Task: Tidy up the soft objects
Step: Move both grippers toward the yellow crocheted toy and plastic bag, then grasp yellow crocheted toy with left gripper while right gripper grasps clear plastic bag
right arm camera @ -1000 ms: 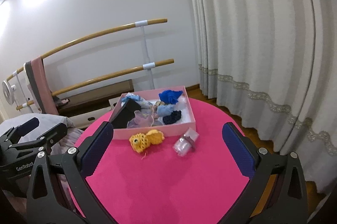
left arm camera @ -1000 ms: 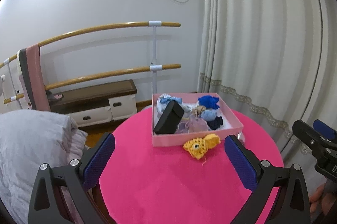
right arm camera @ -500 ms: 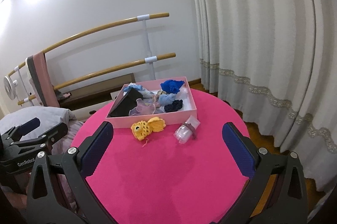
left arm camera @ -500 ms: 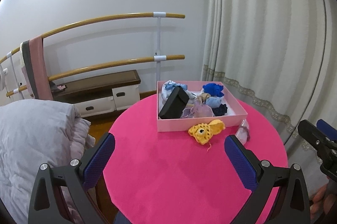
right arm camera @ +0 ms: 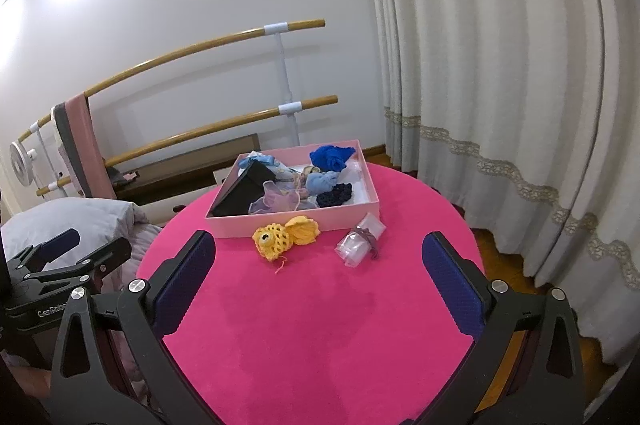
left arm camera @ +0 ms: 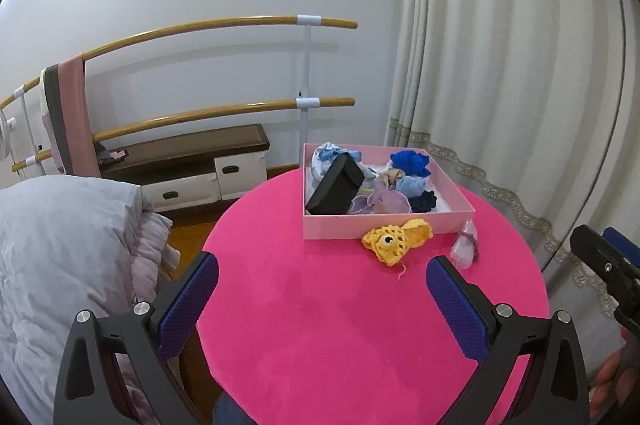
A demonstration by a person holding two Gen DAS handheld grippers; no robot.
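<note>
A pink box (left arm camera: 384, 230) (right arm camera: 294, 221) stands at the far side of a round pink table (left arm camera: 328, 325) (right arm camera: 320, 325). It holds several soft fabric pieces and a tilted black case (left arm camera: 334, 187) (right arm camera: 240, 194). A yellow crocheted fish (left arm camera: 396, 239) (right arm camera: 285, 236) lies on the table in front of the box. A clear plastic packet (left arm camera: 464, 249) (right arm camera: 360, 240) lies to its right. My left gripper (left arm camera: 320, 289) and right gripper (right arm camera: 318, 265) are both open and empty, above the table's near side, apart from all objects.
A grey duvet (left arm camera: 60, 257) lies left of the table. Wooden ballet bars (left arm camera: 224, 25) and a low bench (left arm camera: 180, 153) stand against the back wall. Curtains (left arm camera: 500, 65) hang at the right. The right gripper shows at the left wrist view's right edge (left arm camera: 604, 273).
Both grippers have pulled back and risen from the table, so the box and fish look farther away. The objects have not moved. Both grippers stay open.
</note>
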